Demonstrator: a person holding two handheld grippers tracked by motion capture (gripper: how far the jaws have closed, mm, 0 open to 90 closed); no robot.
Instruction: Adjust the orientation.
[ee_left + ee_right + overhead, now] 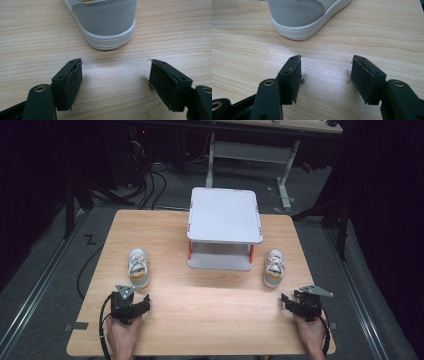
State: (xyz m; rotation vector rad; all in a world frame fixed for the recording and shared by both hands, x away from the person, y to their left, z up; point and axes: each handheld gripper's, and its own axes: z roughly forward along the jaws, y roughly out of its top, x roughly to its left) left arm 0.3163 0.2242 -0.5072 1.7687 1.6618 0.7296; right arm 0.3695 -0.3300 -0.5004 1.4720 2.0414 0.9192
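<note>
Two small grey and white shoes with tan soles stand on the wooden table (200, 305). The left shoe (138, 267) lies left of a white two-level rack (225, 227), the right shoe (274, 267) just right of it. My left gripper (131, 301) rests near the front edge, a short way behind the left shoe's heel (105, 22). Its jaws are open, with bare wood between them. My right gripper (300, 302) sits at the front right, behind the right shoe's heel (299, 15) and slightly to its right. It is open too, holding nothing.
The rack stands at the table's back middle, its lower shelf (220, 261) facing me. Bare wood spans the front between the two grippers. Beyond the table are a dark floor, cables and a desk frame (250, 155).
</note>
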